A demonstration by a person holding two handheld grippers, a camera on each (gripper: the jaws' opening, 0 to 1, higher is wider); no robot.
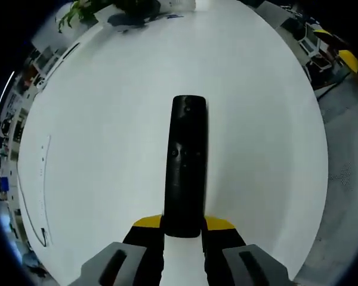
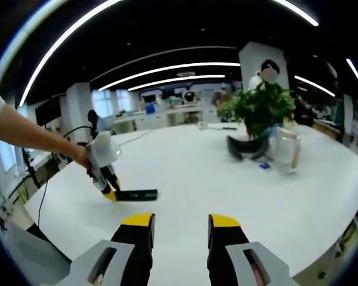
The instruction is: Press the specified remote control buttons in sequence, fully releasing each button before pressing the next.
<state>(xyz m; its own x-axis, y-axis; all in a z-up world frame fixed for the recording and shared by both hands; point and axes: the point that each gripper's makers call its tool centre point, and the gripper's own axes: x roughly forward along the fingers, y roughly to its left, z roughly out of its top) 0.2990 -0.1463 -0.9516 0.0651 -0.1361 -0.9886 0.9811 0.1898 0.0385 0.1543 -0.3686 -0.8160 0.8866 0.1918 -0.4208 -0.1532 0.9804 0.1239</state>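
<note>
White table (image 1: 107, 119) in an open office. Left gripper (image 1: 183, 229) clamps the near end of the black remote control (image 1: 185, 164) at lower centre (lying flat). Right gripper (image 2: 180, 229), bottom centre, jaws parted, holding nothing.

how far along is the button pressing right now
Done: the left claw is shut on the near end of the black remote, which rests on the white table. In hand: the right claw is open, apart from the remote. Left: apparently every press; no button shows contact.
</note>
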